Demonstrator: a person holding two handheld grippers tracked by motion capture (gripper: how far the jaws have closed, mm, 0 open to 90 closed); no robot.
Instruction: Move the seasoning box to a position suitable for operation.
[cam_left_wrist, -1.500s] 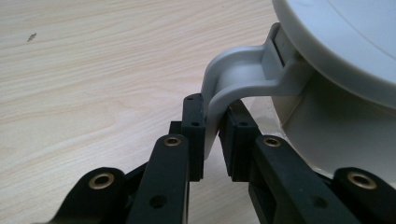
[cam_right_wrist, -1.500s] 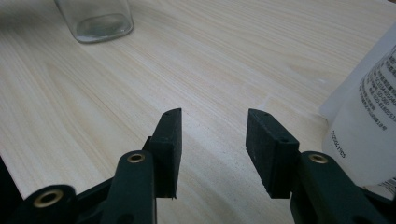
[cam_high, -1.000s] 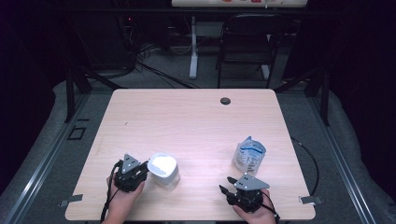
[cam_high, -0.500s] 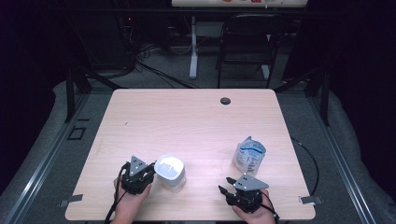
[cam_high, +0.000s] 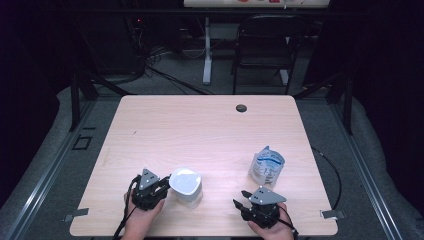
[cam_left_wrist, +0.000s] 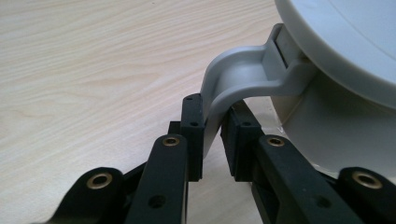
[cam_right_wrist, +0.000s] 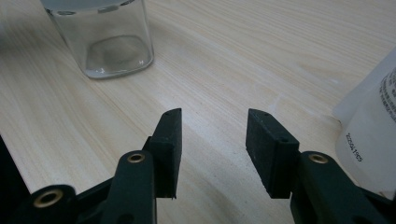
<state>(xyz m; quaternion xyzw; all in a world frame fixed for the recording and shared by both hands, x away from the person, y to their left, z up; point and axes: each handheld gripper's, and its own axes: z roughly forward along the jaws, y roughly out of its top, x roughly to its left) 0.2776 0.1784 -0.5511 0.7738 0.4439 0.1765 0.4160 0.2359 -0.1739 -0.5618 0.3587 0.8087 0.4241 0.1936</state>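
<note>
A clear container with a white lid (cam_high: 186, 187) stands near the table's front left. The left gripper (cam_high: 164, 186) reaches it from the left. In the left gripper view, the lid (cam_left_wrist: 355, 42) has a grey tab (cam_left_wrist: 243, 77) that runs down between the jaws of the left gripper (cam_left_wrist: 212, 126). These jaws have just been opening, and both pads still touch the tab. The right gripper (cam_high: 239, 198) rests open near the front edge, with bare wood between its jaws (cam_right_wrist: 212, 126). A white pouch (cam_high: 266, 166) lies just beyond it, seen at the right (cam_right_wrist: 373, 126); the container (cam_right_wrist: 105, 42) stands ahead on the left.
A dark round hole (cam_high: 241, 108) marks the table's far side. A black chair (cam_high: 265, 45) and cables stand on the floor behind the wooden table (cam_high: 200, 130). Each hand sits close to the front edge.
The left gripper and the container have shifted slightly to the right. The right gripper and the pouch have stayed where they were.
</note>
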